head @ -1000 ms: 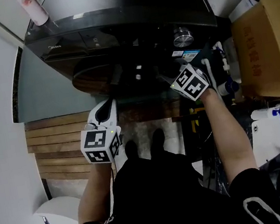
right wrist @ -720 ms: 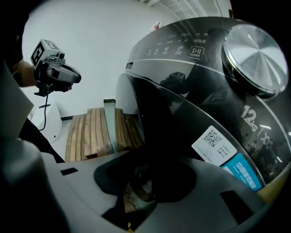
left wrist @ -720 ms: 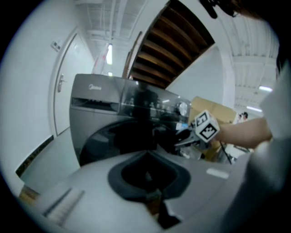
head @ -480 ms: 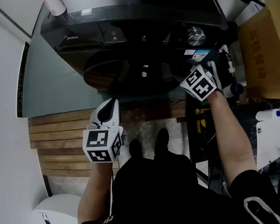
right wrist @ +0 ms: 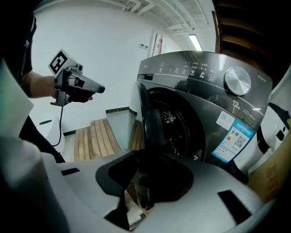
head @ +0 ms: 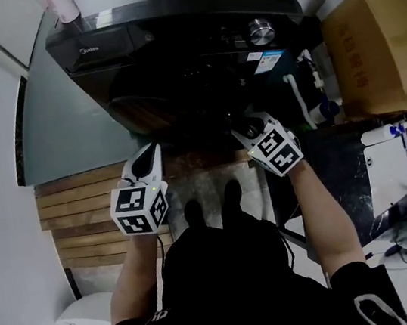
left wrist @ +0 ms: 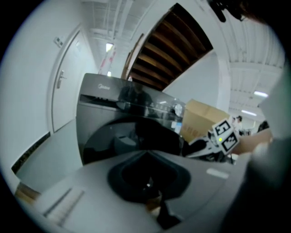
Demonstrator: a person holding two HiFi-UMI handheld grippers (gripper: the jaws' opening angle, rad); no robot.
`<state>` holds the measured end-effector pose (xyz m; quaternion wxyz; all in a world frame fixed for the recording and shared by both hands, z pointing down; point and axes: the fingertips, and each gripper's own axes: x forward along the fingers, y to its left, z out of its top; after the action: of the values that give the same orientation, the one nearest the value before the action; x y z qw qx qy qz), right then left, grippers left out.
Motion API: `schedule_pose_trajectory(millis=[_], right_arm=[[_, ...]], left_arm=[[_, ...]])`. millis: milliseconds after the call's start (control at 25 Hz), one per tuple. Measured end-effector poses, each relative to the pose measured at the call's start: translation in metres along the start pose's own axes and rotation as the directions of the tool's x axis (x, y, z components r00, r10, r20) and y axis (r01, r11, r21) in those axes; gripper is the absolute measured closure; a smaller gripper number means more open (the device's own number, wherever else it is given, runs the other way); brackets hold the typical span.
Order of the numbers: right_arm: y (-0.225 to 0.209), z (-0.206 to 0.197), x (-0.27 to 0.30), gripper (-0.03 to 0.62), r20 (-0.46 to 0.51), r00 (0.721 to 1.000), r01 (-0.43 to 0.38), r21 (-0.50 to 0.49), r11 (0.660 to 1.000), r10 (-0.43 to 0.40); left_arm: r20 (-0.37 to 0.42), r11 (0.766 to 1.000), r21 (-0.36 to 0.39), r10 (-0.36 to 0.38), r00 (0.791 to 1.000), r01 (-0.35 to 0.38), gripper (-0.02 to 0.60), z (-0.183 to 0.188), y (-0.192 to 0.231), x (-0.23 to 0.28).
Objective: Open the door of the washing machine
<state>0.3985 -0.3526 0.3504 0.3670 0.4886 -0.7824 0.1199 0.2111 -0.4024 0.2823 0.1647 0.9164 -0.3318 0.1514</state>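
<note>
While the left gripper (head: 151, 152) hangs clenched and empty over the wooden floor slats (head: 82, 215), the door (right wrist: 146, 113) of the washing machine (head: 166, 26) stands partly swung open, its edge grasped by the right gripper (head: 238, 126).

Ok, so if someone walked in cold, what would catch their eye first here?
Most likely the dark grey washing machine filling the top of the head view, its round door standing partly open so the drum shows. Next, the right gripper closed on that door's edge, while the left gripper hangs shut and empty over the wooden slats.
</note>
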Motion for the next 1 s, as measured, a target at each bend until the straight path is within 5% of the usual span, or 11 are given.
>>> schedule_pose_trajectory(millis=[240,720,1000], right_arm=[[0.039,-0.003,-0.013,0.48,0.034,0.999,-0.03,0.026,0.999,0.029],[0.133,-0.012,-0.045,0.477,0.151,0.978,-0.148,0.013,0.989,0.145],[0.204,-0.009,-0.046,0.474,0.16,0.949,-0.268,-0.036,0.963,0.271]], left_arm=[[0.012,0.999,0.034,0.008,1.0,-0.009,0.574,-0.009,-0.034,-0.03],[-0.007,0.989,-0.035,0.142,0.99,-0.142,0.574,-0.064,-0.106,-0.096],[-0.01,0.973,-0.041,0.225,0.974,-0.225,0.574,-0.078,-0.102,-0.146]])
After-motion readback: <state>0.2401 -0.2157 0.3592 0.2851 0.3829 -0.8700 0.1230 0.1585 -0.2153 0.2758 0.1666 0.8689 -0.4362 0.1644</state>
